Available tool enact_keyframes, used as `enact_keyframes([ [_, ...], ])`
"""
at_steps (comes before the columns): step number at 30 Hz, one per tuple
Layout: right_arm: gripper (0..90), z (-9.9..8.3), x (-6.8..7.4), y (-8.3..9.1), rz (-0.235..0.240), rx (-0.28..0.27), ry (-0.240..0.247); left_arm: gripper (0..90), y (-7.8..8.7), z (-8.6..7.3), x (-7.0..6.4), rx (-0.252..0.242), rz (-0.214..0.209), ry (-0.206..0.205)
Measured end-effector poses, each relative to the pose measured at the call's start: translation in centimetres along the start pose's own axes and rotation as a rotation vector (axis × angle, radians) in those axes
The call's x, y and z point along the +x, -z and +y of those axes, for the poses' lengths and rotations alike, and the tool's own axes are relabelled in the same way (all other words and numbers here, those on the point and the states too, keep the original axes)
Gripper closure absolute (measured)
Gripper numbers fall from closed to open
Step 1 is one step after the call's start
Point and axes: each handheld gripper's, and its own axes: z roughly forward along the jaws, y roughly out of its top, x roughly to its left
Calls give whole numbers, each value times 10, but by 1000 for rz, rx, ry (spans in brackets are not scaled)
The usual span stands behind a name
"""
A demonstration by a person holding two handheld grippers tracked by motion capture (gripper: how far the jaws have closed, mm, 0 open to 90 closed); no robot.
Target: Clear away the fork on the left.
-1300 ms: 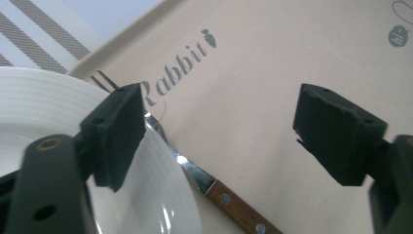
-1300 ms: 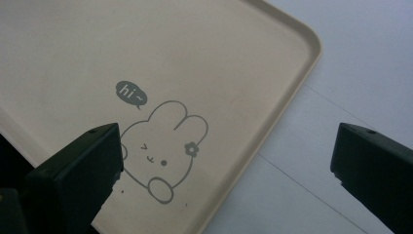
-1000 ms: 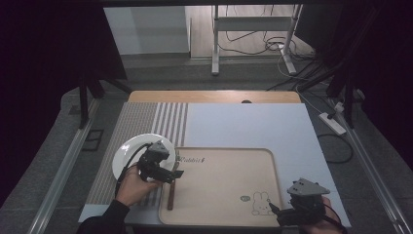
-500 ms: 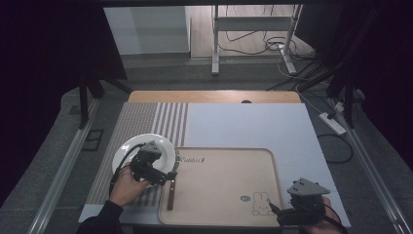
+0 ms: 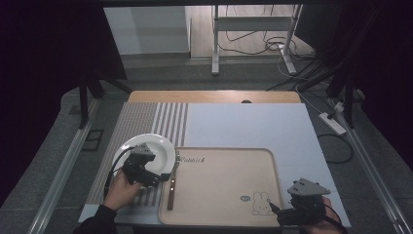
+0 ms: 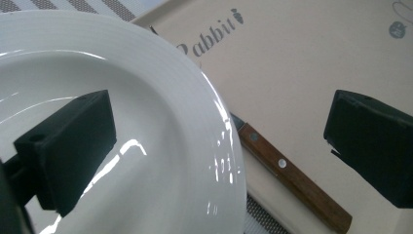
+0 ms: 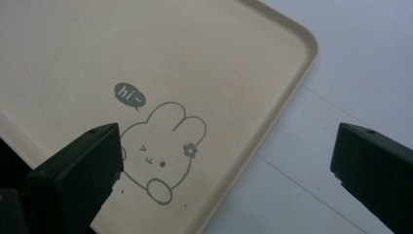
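A: Between the jaws of the left gripper (image 6: 219, 161), which are standing wide apart with nothing pinched, the near rim of the white plate (image 6: 146, 117) is lying, one jaw hanging over the plate's well and the other out over the beige tray (image 6: 302, 73).

B: So it is lining up on the rim. Where is the plate sitting?

A: In the high view the plate (image 5: 156, 146) is resting on the striped mat (image 5: 146, 119) at the counter's left, just beside the tray's (image 5: 224, 185) left edge. The left gripper (image 5: 151, 179) is hovering at its near side.

B: I would judge that a good grasp is asking for one jaw above and one below the rim, squarely, since glazed ware is likely slipping otherwise.

A: Agreed. And mind the knife (image 5: 171, 187): its wooden handle (image 6: 292, 180) is lying touching or nearly under the plate's edge.

B: Which way is it pointing?

A: Its long axis is running near-to-far along the tray's left edge, handle toward the person, blade away.

B: And the right gripper (image 5: 287, 214)?

A: Its jaws are also gaping wide, idling over the tray's rabbit drawing (image 7: 156, 156) at the near right corner.
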Motion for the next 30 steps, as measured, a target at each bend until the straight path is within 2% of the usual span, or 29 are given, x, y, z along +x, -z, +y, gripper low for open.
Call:
enact_keyframes([
  [2,0,0,0,0,-2,-1,-1,0,1,-3,-1,-1,13,1],
  [9,0,0,0,0,-6,-3,-4,0,12,-13,-3,-23,21,15],
  [16,0,0,1,1,-9,-3,-4,0,21,-24,-6,-38,22,45],
  [21,0,0,1,1,-9,-3,-4,0,25,-31,-10,-15,50,32],
  [25,0,0,1,1,-10,-5,-5,0,28,-36,-11,-12,46,39],
  [30,0,0,1,1,-12,-5,-4,0,36,-46,-11,-33,42,70],
])
